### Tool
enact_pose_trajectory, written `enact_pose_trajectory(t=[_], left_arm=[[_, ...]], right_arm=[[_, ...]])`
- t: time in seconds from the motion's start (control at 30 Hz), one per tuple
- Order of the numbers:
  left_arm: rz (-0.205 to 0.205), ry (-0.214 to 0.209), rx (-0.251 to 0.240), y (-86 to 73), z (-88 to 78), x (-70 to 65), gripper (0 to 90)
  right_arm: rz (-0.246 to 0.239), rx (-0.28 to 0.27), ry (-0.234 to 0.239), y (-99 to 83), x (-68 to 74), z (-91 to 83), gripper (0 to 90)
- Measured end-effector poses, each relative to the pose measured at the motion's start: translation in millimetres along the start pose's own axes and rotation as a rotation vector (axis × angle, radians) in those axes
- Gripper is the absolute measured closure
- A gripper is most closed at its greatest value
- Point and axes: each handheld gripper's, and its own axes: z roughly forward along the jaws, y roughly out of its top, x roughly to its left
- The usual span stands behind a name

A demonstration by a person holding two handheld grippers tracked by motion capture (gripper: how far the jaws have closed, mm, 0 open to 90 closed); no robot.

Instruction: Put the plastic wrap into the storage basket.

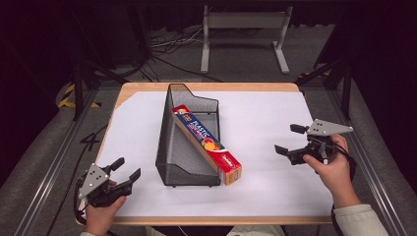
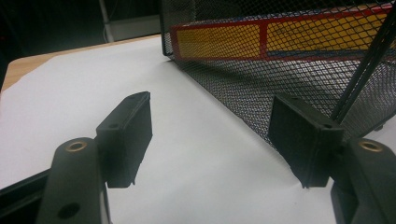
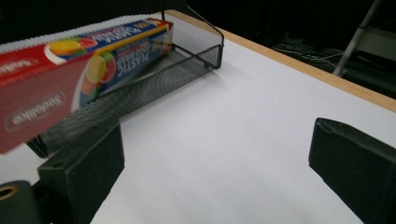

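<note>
At the near left corner of the table (image 1: 147,98), the left hand-held gripper (image 1: 124,170) rested with its jaws spread and nothing between them, its pads just short of the mesh wall in the left gripper view. Next came the black wire-mesh holder (image 1: 184,147), a stepped file-style bin standing on the white sheet at mid-table, tall at the far end and low at the near end. The plastic wrap box (image 1: 209,142) lay aslant in it, its far end down inside against the back and its near end jutting out over the low front rim toward the person. Judged from its look, the box would be light and stiff but only cardboard, so a hard squeeze might dent it, and its glossy print could slip under the pads; the best hold seemed to be across the narrow sides near the overhanging end, where the mesh did not crowd the jaws. The holder itself looked light enough to skid or tip if the box dragged on its rim. To the right lay bare white sheet with ample room to set the box down. Farther right, the right hand-held gripper (image 1: 290,139) hovered above the table with its jaws wide apart and empty, pointed toward the box, well clear of the right edge.
</note>
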Motion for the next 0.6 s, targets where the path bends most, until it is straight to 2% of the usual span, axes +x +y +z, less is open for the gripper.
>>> enact_pose_trajectory(t=[0.13,0.23,0.27,0.4,0.5,0.6], left_arm=[[0.004,-0.003,0.000,-0.4,0.2,0.0,31.0],[0.003,-0.004,-0.002,-0.7,0.4,0.1,30.9],[0.001,-0.007,0.001,-1.1,1.0,0.2,30.8],[0.003,-0.006,0.004,-1.5,2.3,-0.1,30.5],[0.006,0.000,0.012,-1.4,2.9,-0.4,30.3],[0.003,-0.003,0.014,-1.7,4.1,-0.6,29.9]], right_arm=[[0.011,-0.020,-0.014,-19.1,0.1,1.1,3.8],[0.015,-0.021,-0.015,-23.2,0.1,1.3,3.8],[0.033,-0.021,-0.015,-36.5,0.7,3.2,3.8],[0.033,-0.004,-0.023,-47.2,2.2,5.8,3.7],[0.007,0.021,-0.054,-53.3,4.8,8.9,3.7],[0.007,0.016,-0.057,-59.8,8.2,11.4,3.7]])
